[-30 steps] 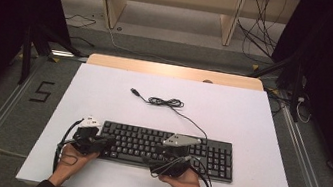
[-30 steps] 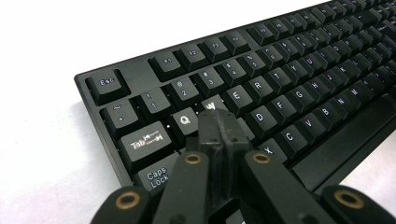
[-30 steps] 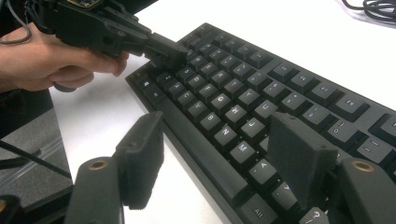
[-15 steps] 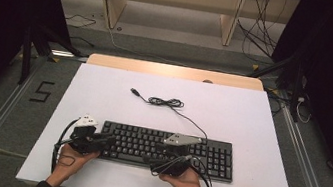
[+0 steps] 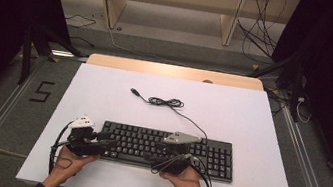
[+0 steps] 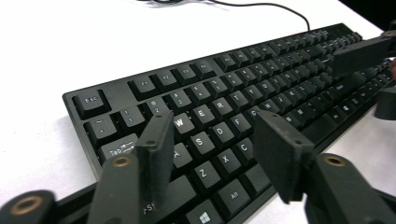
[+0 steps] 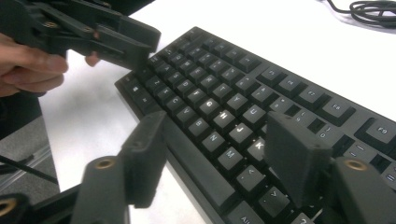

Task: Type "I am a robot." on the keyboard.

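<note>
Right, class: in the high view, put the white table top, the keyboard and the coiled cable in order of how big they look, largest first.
1. White table top, by far the largest.
2. Keyboard.
3. Coiled cable, the smallest.

- One black keyboard (image 5: 166, 149), with one coiled cable (image 5: 165, 102).
- Two handheld grippers: left gripper (image 5: 107, 143), right gripper (image 5: 157, 153).
- One white table (image 5: 250, 127).

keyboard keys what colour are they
Black keys with white letters, on a black keyboard; clearest in the left gripper view.
</note>
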`<act>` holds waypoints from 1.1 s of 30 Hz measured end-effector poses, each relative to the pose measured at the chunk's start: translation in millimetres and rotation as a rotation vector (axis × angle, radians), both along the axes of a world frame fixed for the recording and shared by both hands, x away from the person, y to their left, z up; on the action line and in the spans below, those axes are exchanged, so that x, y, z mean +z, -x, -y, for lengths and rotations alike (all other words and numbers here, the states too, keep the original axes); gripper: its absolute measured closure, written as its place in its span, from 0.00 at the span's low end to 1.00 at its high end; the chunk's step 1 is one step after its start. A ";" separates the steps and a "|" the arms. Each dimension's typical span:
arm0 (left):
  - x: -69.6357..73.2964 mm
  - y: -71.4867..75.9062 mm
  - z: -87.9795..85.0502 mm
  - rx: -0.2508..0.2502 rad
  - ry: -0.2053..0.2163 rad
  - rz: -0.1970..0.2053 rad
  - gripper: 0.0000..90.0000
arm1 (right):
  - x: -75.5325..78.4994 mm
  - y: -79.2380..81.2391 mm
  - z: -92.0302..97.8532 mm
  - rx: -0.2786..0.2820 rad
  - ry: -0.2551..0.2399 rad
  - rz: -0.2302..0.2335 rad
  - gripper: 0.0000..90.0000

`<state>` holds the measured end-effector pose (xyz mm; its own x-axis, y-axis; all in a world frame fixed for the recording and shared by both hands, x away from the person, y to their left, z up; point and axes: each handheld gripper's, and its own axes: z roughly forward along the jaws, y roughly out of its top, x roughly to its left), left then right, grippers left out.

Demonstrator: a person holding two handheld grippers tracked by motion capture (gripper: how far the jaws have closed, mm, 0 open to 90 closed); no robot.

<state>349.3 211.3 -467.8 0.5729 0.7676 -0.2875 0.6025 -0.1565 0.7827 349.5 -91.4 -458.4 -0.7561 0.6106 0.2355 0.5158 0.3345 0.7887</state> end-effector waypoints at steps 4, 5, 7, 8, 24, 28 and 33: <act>1.5 2.7 0.0 -0.004 0.012 0.007 0.46 | -1.5 -2.0 -0.8 -0.010 0.018 -0.003 0.58; 2.0 3.3 0.0 -0.002 0.013 0.009 0.45 | -1.5 -2.2 -0.9 -0.015 0.020 -0.010 0.61; 2.9 4.7 -0.1 -0.005 0.017 0.012 0.43 | -1.8 -3.2 -0.8 -0.017 0.025 -0.009 0.68; 3.2 5.3 0.0 -0.006 0.019 0.014 0.43 | -2.1 -3.7 -0.9 -0.020 0.025 -0.010 0.70; 6.6 11.2 0.9 -0.017 0.037 0.030 0.36 | -11.2 -9.5 -7.4 -0.022 0.079 -0.031 1.00; 6.7 13.2 2.2 -0.021 0.039 0.031 0.35 | -13.8 -10.8 -9.9 -0.016 0.089 -0.034 1.00; 7.2 15.5 3.7 -0.025 0.044 0.036 0.35 | -16.3 -11.6 -12.9 -0.013 0.097 -0.040 1.00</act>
